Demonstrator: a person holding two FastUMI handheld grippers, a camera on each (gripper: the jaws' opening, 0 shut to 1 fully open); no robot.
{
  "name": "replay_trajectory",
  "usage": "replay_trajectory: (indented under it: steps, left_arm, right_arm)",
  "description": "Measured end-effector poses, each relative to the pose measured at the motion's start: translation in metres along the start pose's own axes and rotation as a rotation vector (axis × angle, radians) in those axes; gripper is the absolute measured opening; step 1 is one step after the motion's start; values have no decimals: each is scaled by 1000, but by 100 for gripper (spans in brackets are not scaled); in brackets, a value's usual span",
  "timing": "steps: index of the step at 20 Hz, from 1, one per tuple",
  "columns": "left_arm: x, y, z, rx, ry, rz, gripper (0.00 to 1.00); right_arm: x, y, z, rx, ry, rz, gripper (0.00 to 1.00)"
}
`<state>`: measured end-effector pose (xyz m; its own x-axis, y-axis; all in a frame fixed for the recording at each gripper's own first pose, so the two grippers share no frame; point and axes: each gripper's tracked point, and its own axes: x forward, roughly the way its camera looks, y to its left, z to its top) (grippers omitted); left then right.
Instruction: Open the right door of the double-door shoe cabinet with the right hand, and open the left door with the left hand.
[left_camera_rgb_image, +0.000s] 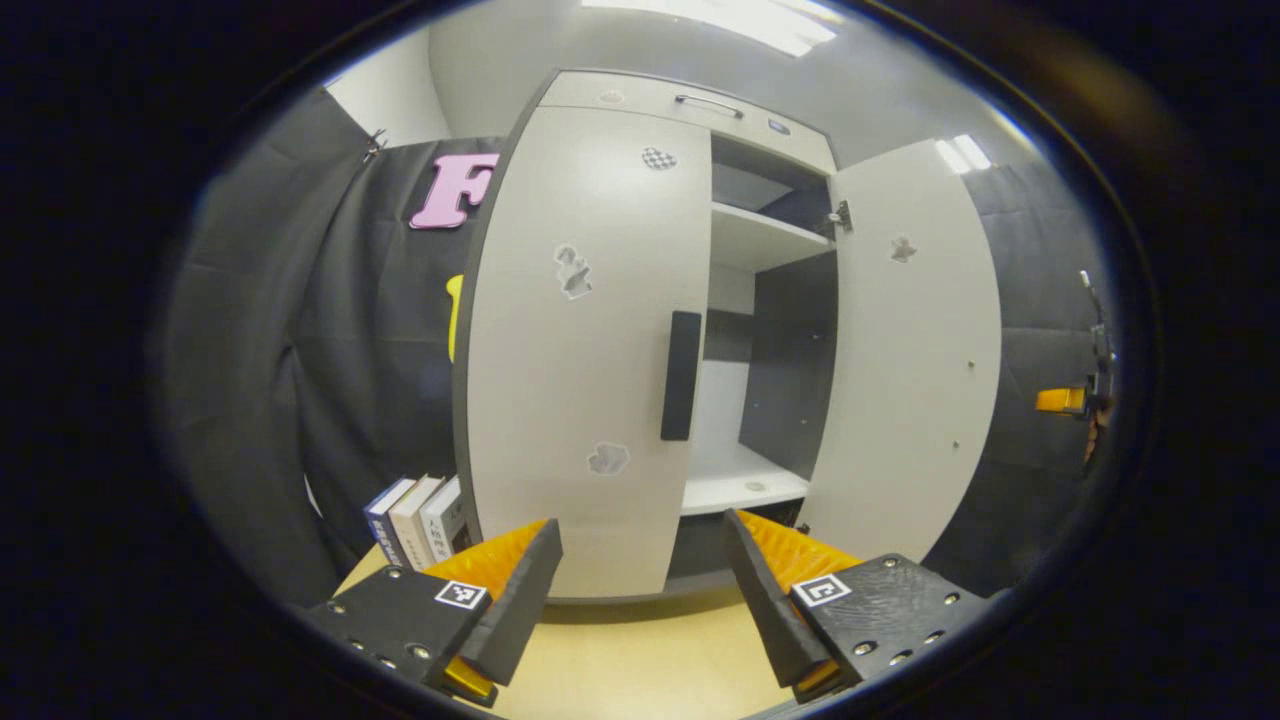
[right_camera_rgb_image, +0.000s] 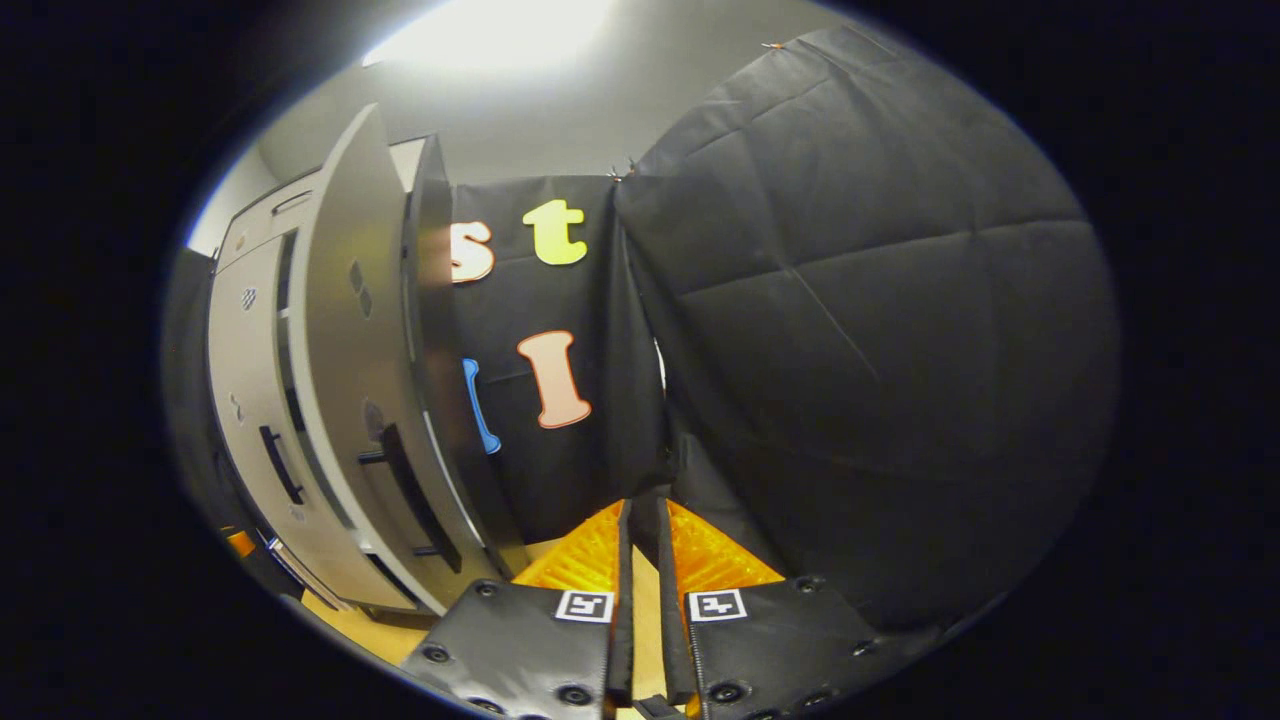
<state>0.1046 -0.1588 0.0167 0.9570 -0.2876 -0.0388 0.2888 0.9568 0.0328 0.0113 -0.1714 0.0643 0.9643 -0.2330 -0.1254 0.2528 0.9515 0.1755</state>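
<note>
Shoe cabinet (left_camera_rgb_image: 690, 100) stands on the counter (left_camera_rgb_image: 640, 660), straight ahead in the left gripper view. Its right door (left_camera_rgb_image: 915, 350) is swung wide, shelves bared, so that half looks done. The left door (left_camera_rgb_image: 580, 350) sits flush, its dark handle (left_camera_rgb_image: 681, 375) untouched. The left hand-held gripper (left_camera_rgb_image: 640, 560) is spread open short of it; the right hand-held gripper (right_camera_rgb_image: 640, 560), nearly closed on nothing, is off to the cabinet's side.

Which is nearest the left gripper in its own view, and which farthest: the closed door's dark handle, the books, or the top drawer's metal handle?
1. Books, low on the left, beside the cabinet.
2. Dark handle, on the closed door ahead.
3. Metal drawer handle, at the cabinet's top.
</note>
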Motion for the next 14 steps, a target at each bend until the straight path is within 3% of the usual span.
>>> replay_trajectory:
  steps: [1, 2, 5, 6, 7, 14]
  left_arm:
    - [10, -3, 6, 3, -3, 5, 95]
    - [20, -8, 10, 2, -9, 1, 94]
    - [52, -21, 28, -8, -30, 5, 95]
    - [62, -23, 34, -6, -40, 15, 94]
    - [71, -25, 42, -4, -54, 25, 94]
    - [131, -28, 76, -80, -108, 77, 95]
  right_arm:
    - [7, -3, 2, 12, -2, -2, 24]
    - [15, -7, 2, 13, -10, -1, 29]
    - [38, -17, -5, -32, 1, -9, 100]
    - [51, -23, -8, -49, 6, -18, 93]
    - [63, -26, -8, -56, 7, -20, 97]
    - [125, -28, -24, -39, 26, 28, 98]
